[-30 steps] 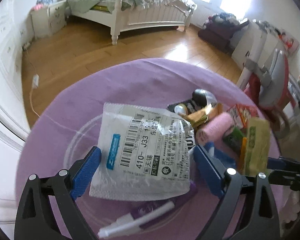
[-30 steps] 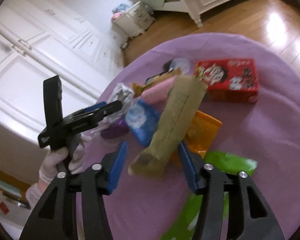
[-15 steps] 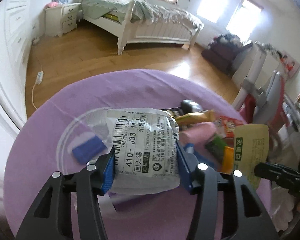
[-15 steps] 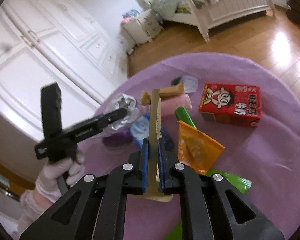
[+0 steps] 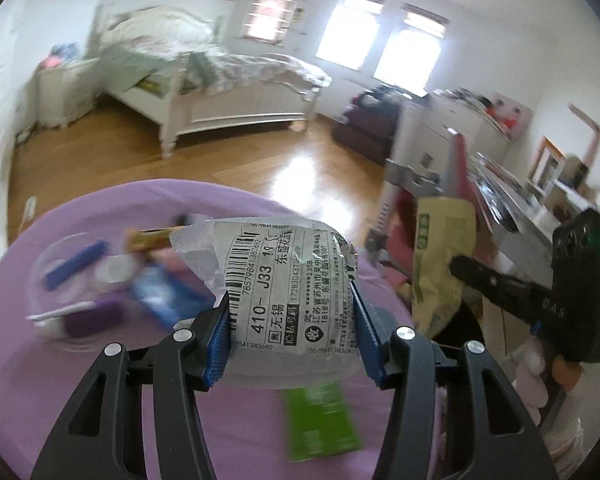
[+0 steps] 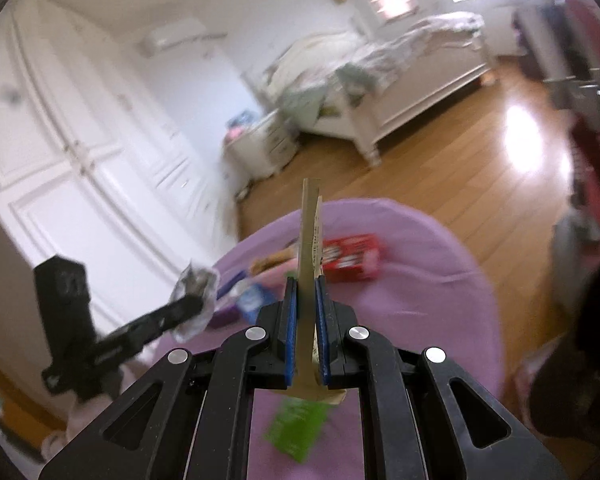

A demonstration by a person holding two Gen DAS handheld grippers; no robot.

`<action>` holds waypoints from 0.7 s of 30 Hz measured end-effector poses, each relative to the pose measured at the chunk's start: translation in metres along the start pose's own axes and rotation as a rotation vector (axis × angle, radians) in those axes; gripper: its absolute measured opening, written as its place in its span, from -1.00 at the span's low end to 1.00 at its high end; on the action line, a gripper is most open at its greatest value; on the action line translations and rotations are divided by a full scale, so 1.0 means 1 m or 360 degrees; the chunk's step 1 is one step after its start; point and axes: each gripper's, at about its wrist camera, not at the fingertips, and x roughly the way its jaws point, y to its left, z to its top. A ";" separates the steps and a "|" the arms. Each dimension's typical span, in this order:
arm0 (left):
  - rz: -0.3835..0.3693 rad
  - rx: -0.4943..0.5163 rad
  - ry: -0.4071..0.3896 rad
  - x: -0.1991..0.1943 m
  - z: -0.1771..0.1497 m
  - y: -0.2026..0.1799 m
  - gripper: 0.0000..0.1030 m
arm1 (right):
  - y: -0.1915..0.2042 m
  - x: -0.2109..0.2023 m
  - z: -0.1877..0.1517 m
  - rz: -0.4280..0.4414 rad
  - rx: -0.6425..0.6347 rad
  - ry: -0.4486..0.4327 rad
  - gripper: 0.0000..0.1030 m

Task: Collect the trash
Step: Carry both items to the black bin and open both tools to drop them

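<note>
My left gripper (image 5: pixel 288 336) is shut on a crumpled white courier bag (image 5: pixel 288 280) with a barcode label, held above the round purple table (image 5: pixel 60 420). My right gripper (image 6: pixel 306 320) is shut on a flat tan snack wrapper (image 6: pixel 310 240), seen edge-on and raised over the table. In the left wrist view that wrapper (image 5: pixel 440 264) hangs at the right in the other gripper. Blurred litter stays on the table: a green packet (image 5: pixel 320 420), a blue packet (image 5: pixel 168 300), a purple item (image 5: pixel 92 320) and a red box (image 6: pixel 350 258).
Wooden floor (image 5: pixel 228 160) lies beyond the table, with a white bed (image 5: pixel 220 92) and a nightstand (image 5: pixel 64 92) behind. White wardrobe doors (image 6: pixel 60 152) fill the left of the right wrist view. A cluttered desk (image 5: pixel 512 208) stands at the right. A gloved hand (image 5: pixel 536 372) holds the right gripper.
Both grippers closed on their items, the left on the courier bag and the right on the tan wrapper, then lifted them up and away from the table.
</note>
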 end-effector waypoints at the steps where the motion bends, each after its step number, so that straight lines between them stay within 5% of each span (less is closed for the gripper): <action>1: -0.0027 0.0013 0.0006 0.006 -0.002 -0.010 0.02 | -0.009 -0.009 -0.001 -0.0024 0.0013 -0.0029 -0.81; 14: -0.0415 0.0186 0.0267 0.126 -0.024 -0.171 0.03 | -0.173 -0.112 -0.028 -0.0449 0.0362 -0.0292 -0.81; 21: -0.0477 0.0437 0.0473 0.185 -0.038 -0.231 0.02 | -0.241 -0.127 -0.046 -0.0615 0.0514 -0.0325 -0.80</action>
